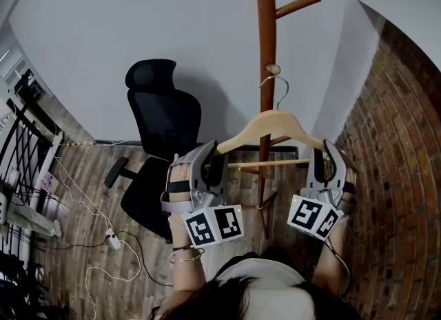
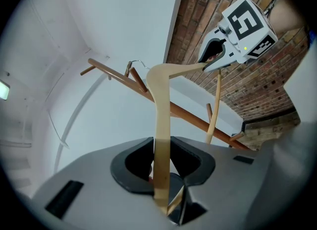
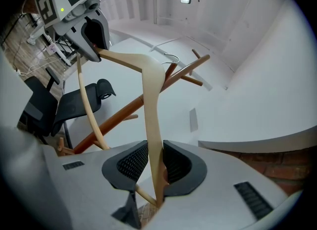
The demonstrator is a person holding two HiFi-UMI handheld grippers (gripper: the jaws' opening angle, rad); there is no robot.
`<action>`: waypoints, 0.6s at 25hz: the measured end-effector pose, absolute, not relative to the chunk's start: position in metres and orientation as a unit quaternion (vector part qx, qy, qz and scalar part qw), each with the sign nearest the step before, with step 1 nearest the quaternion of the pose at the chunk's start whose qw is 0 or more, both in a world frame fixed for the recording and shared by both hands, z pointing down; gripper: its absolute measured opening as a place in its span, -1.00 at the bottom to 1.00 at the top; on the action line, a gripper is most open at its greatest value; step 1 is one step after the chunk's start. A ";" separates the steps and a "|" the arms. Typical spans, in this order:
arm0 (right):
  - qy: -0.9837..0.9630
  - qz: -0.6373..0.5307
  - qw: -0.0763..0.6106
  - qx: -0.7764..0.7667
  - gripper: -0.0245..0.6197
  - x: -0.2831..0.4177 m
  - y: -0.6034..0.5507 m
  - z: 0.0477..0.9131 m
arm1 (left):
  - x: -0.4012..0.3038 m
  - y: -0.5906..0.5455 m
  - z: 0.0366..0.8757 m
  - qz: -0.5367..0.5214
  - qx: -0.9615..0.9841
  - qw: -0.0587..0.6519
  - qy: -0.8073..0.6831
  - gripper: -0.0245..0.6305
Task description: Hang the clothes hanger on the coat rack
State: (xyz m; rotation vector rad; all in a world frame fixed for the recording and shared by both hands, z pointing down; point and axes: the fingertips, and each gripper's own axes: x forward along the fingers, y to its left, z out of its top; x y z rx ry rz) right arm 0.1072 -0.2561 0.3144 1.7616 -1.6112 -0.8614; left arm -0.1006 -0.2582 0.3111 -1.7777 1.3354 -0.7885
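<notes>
The wooden clothes hanger (image 1: 275,124) is being gripped at its ends by the left claw (image 1: 212,158) and right claw (image 1: 329,160). Its hook (image 1: 279,87) is being held just below a coat rack (image 1: 265,22) peg (image 1: 273,69). It is apparently not yet hung.

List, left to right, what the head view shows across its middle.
Chair → left gripper → coat rack → right gripper → brick wall. The hanger spans both grippers, so it is left out.
</notes>
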 end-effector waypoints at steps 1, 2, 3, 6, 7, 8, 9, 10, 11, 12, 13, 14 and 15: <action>-0.607 -0.325 0.296 0.662 -0.60 0.108 -0.258 0.312 | -0.100 -0.259 0.309 -0.309 -0.696 0.381 0.525 -0.61; -0.607 -0.326 0.295 0.662 -0.60 0.108 -0.259 0.311 | -0.100 -0.260 0.308 -0.308 -0.695 0.381 0.526 -0.61; -0.608 -0.327 0.293 0.661 -0.60 0.108 -0.261 0.310 | -0.100 -0.261 0.307 -0.308 -0.695 0.381 0.526 -0.61; -0.611 -0.328 0.291 0.660 -0.60 0.109 -0.266 0.308 | -0.099 -0.265 0.304 -0.309 -0.693 0.380 0.529 -0.61; -0.611 -0.329 0.290 0.659 -0.60 0.109 -0.267 0.306 | -0.099 -0.266 0.303 -0.308 -0.692 0.380 0.531 -0.61; -0.612 -0.330 0.289 0.658 -0.60 0.108 -0.269 0.305 | -0.100 -0.267 0.302 -0.308 -0.692 0.379 0.532 -0.61; -0.612 -0.331 0.287 0.658 -0.59 0.108 -0.270 0.303 | -0.100 -0.268 0.302 -0.307 -0.692 0.378 0.533 -0.61; -0.612 -0.333 0.286 0.657 -0.59 0.108 -0.271 0.302 | -0.100 -0.268 0.301 -0.307 -0.691 0.378 0.535 -0.61; -0.613 -0.334 0.286 0.657 -0.59 0.108 -0.272 0.301 | -0.100 -0.269 0.301 -0.307 -0.690 0.377 0.536 -0.61; -0.613 -0.334 0.285 0.657 -0.59 0.108 -0.273 0.301 | -0.100 -0.270 0.301 -0.307 -0.690 0.377 0.537 -0.61; -0.614 -0.334 0.285 0.656 -0.59 0.108 -0.274 0.302 | -0.100 -0.270 0.302 -0.307 -0.690 0.376 0.537 -0.61; -0.615 -0.334 0.284 0.656 -0.59 0.109 -0.274 0.302 | -0.099 -0.271 0.302 -0.307 -0.690 0.375 0.537 -0.61; -0.615 -0.334 0.284 0.655 -0.59 0.109 -0.275 0.303 | -0.099 -0.272 0.303 -0.308 -0.690 0.375 0.538 -0.61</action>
